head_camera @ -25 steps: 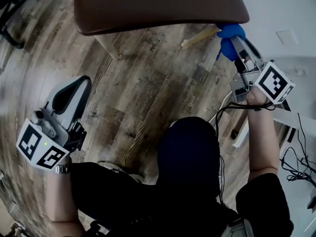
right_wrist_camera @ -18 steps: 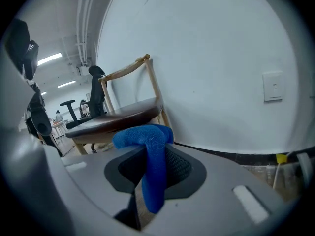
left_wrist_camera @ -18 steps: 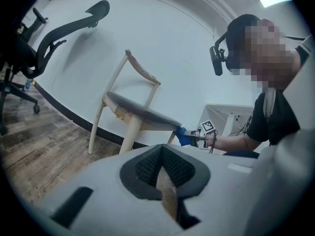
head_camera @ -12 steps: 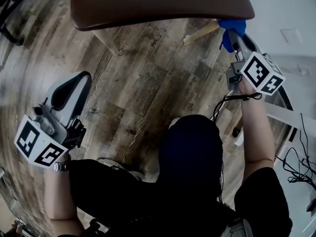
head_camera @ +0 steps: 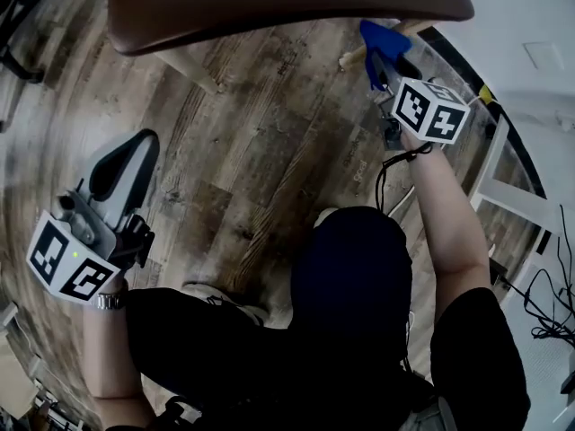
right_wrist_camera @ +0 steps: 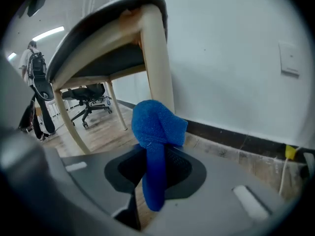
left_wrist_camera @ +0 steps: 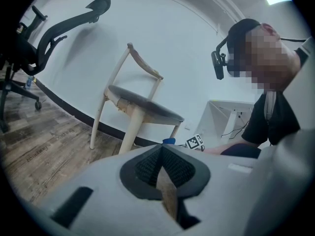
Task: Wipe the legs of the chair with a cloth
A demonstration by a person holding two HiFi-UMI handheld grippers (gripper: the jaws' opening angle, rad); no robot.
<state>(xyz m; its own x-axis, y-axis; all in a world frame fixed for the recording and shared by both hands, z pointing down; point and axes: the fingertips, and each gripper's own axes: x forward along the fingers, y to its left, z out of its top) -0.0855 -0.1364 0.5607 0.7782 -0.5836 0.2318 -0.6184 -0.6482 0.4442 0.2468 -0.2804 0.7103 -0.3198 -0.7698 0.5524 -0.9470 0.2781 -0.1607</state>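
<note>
here the right tongs [right_wrist_camera: 155, 163] are pinching the blue cloth [right_wrist_camera: 156, 127], its bunched end sitting just beside the chair leg [right_wrist_camera: 158, 58] under the seat edge [right_wrist_camera: 98, 28], near the wall [right_wrist_camera: 236, 58]. the left tongs [left_wrist_camera: 161, 156] are hanging pressed together, empty, over open wooden floor [head_camera: 252, 151], well apart from the chair [left_wrist_camera: 142, 104].

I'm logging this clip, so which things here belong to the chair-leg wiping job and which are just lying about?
Job: blue woven cloth in the right gripper; cream wooden leg of the brown-seated chair.
Lying about: black wheeled office chair; white wall plate; person with a black backpack.
</note>
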